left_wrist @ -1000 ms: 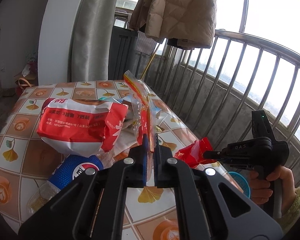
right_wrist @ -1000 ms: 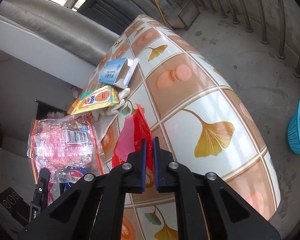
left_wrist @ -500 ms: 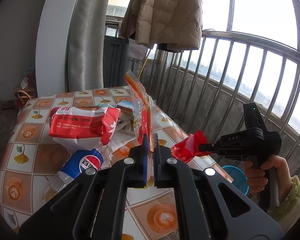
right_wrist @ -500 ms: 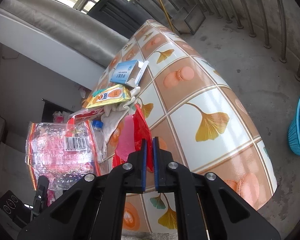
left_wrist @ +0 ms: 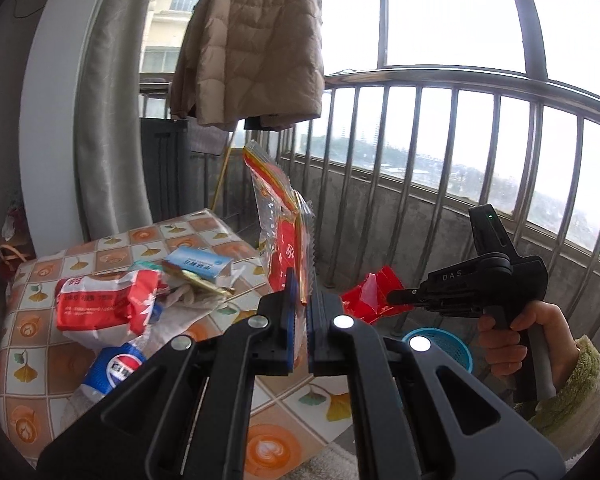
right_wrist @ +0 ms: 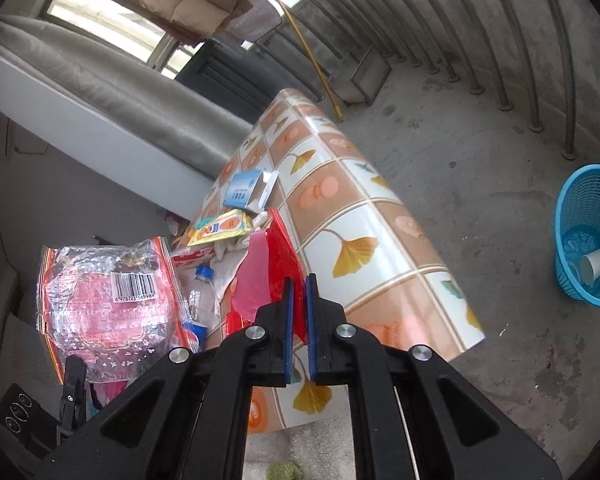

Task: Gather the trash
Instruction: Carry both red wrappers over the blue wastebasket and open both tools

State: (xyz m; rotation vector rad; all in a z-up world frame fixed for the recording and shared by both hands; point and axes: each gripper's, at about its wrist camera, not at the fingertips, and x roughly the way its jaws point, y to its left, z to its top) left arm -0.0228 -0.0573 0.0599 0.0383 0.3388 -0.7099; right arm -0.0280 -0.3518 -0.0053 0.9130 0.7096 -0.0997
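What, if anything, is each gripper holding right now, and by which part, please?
The left gripper pinches the clear red-printed bag by its lower edge. The right gripper pinches the crumpled red wrapper by its near edge.

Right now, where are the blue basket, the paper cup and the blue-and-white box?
blue basket (right_wrist: 580, 204), right wrist view, on its mesh wall near the rim.
paper cup (right_wrist: 596, 264), right wrist view, on its white side, lying inside the basket.
blue-and-white box (right_wrist: 242, 190), right wrist view, on its printed top face.
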